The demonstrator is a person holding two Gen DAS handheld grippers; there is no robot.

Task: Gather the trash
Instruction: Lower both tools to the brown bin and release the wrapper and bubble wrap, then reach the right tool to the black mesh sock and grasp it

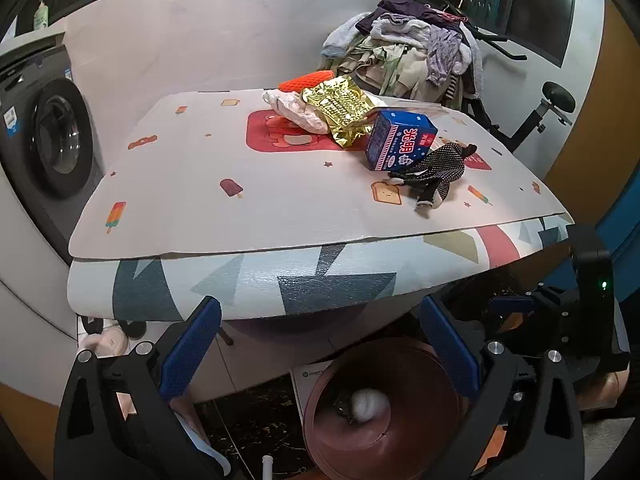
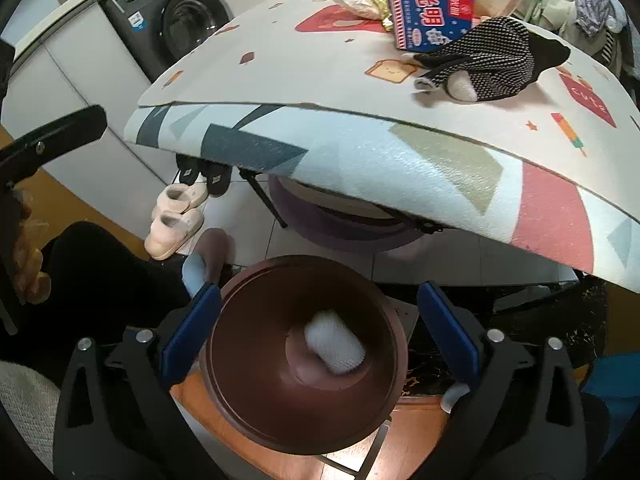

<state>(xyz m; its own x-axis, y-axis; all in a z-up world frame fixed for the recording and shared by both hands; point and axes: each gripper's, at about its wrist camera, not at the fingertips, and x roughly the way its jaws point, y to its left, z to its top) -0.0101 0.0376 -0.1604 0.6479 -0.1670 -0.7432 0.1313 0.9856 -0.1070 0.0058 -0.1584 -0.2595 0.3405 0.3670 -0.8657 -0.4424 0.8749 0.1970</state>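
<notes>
Right wrist view is showing the right gripper (image 2: 318, 334) hanging with its blue-padded jaws spread wide and empty, directly above the round brown plastic bin (image 2: 304, 412), where a white foam wad (image 2: 334, 347) is already lying at the bottom. Left wrist view is showing the left gripper (image 1: 320, 350) likewise spread and holding nothing, poised low in front of the table edge with the same bin below it. Up on the patterned foam table mat (image 1: 240, 184) the remaining trash is sitting well apart from both tools: a blue milk carton (image 1: 400, 140), a crumpled gold foil wrapper (image 1: 340, 110), a white crumpled paper (image 1: 298, 110) and an orange mesh sleeve (image 1: 306, 80). A black dotted glove (image 1: 438, 168) is touching the carton, so a careless reach is risking dragging it along, and the slippery foil is likely sliding out of a shallow pinch
</notes>
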